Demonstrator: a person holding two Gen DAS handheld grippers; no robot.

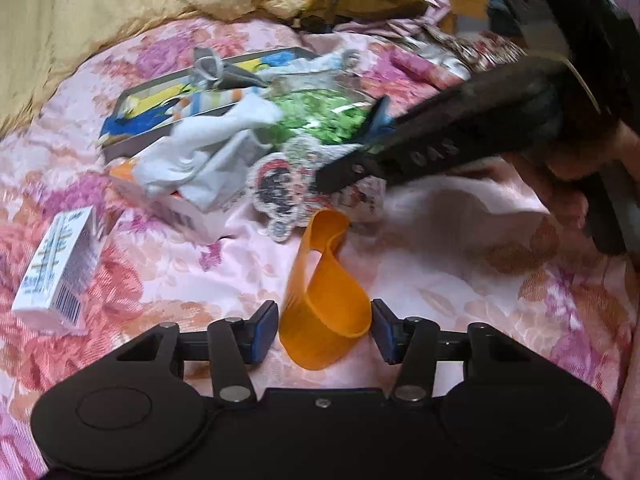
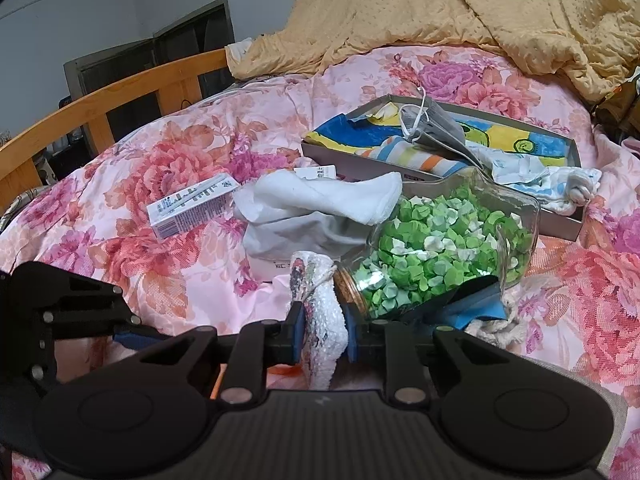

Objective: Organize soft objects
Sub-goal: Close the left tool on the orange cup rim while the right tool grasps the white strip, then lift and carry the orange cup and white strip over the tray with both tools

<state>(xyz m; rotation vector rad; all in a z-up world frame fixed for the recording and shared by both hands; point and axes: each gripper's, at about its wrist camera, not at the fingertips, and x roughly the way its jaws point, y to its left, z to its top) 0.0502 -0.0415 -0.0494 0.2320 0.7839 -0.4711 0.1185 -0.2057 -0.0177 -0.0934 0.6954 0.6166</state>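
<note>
— What is held by the right gripper (image 2: 322,334)?
— A white crocheted cloth with a printed figure (image 2: 320,320) is pinched between its blue pads, which are closed onto the fabric. The cloth is seen hanging folded between the fingers, just beside the cork end of a glass jar filled with green paper stars (image 2: 452,248), which is laid on its side.

— And the left gripper (image 1: 325,334)?
— Its jaws are spread wide. An orange band (image 1: 320,292) is curled on the floral bedspread (image 1: 460,280) between the pads; nothing is gripped, though whether a pad is touched cannot be told.

— What is found farther out?
— White socks (image 2: 320,200) are heaped over a small carton behind the jar. A shallow grey box (image 2: 560,220) is set beyond, with a striped sock (image 2: 412,156), a grey face mask (image 2: 432,128) and colourful cloth inside it. A white carton (image 2: 192,210) is lying apart to the left, and a yellow blanket (image 2: 480,8) is bunched at the far side.
</note>
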